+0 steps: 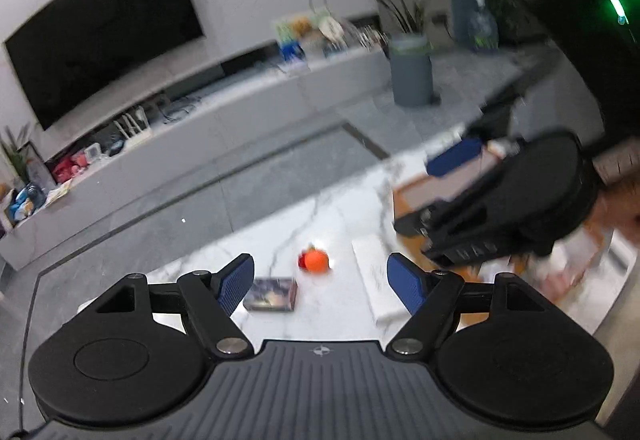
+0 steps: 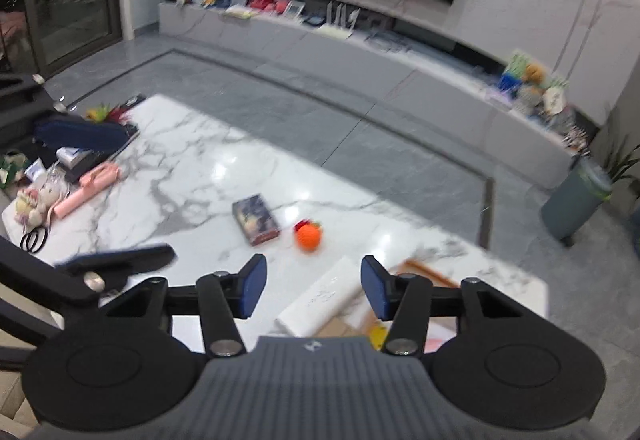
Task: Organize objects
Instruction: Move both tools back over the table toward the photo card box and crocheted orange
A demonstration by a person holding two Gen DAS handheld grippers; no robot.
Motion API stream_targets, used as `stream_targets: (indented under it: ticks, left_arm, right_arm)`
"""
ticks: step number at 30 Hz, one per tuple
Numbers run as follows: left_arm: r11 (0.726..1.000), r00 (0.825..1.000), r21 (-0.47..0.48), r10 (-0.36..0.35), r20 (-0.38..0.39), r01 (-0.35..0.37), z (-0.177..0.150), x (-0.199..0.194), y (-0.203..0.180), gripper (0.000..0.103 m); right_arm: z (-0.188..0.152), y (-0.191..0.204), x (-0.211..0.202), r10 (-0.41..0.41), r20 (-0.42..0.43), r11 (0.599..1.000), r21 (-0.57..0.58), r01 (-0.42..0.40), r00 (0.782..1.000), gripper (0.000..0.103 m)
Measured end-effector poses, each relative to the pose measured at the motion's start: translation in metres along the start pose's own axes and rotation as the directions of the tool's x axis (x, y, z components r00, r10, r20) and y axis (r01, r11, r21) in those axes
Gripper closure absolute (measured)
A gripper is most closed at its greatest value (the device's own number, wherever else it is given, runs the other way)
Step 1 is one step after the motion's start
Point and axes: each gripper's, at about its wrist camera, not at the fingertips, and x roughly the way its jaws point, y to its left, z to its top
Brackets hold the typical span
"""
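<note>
On the white marble table (image 2: 192,160) lie a small dark box (image 2: 256,219) (image 1: 271,294) and, just right of it, an orange knitted fruit toy (image 2: 308,236) (image 1: 314,260). A flat white box (image 2: 324,296) (image 1: 374,276) lies nearer me, beside a wood-rimmed box (image 2: 428,272). My left gripper (image 1: 320,284) hangs open above the table's near side, nothing between its blue pads. My right gripper (image 2: 314,286) is open too and holds nothing; the white box shows through its gap. In the left wrist view, blurred, it hovers over the wood-rimmed box.
The table's left end is cluttered: a dark blue pouch (image 2: 80,134), a pink tool (image 2: 92,184), a plush toy (image 2: 34,200), scissors (image 2: 34,240). Beyond the table are grey floor, a long TV bench (image 2: 360,48) and a grey bin (image 2: 576,196).
</note>
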Motion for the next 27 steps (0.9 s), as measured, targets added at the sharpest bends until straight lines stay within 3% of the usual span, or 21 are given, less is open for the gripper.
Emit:
stream_targets:
  ticks: [3,6,9,13,20,27]
  left_arm:
    - [0.998,0.999,0.053,-0.018,-0.042,0.020,-0.008,0.033,0.005,0.015]
    - [0.998,0.996,-0.034,-0.059,-0.060,0.057,-0.017,0.068,0.023,0.015]
    - [0.987,0.992,-0.121,-0.113,-0.062,0.105,-0.034,0.101,0.040,0.015]
    - [0.983,0.988,-0.140,-0.133,-0.080,0.121,-0.061,0.139,0.053,0.015]
    - [0.974,0.988,-0.196,-0.133,-0.085,0.114,-0.082,0.185,0.073,0.015]
    - [0.984,0.989,-0.163,-0.085,-0.121,0.064,-0.087,0.232,0.092,0.014]
  right_arm:
    - [-0.001,0.001,0.030,0.005,-0.040,1.000,0.003,-0.005,0.999,0.046]
    - [0.000,-0.002,0.056,0.014,-0.058,1.000,0.007,-0.014,0.998,0.034]
    - [0.000,-0.003,0.089,0.005,-0.107,1.000,-0.015,-0.006,0.994,0.034]
    - [0.008,-0.006,0.138,-0.004,-0.151,1.000,-0.017,0.001,0.988,0.034]
    - [0.007,0.005,0.217,0.004,-0.186,0.999,-0.047,-0.013,0.982,0.033]
    - [0.008,0.002,0.282,0.031,-0.222,0.999,-0.008,-0.034,0.974,0.033]
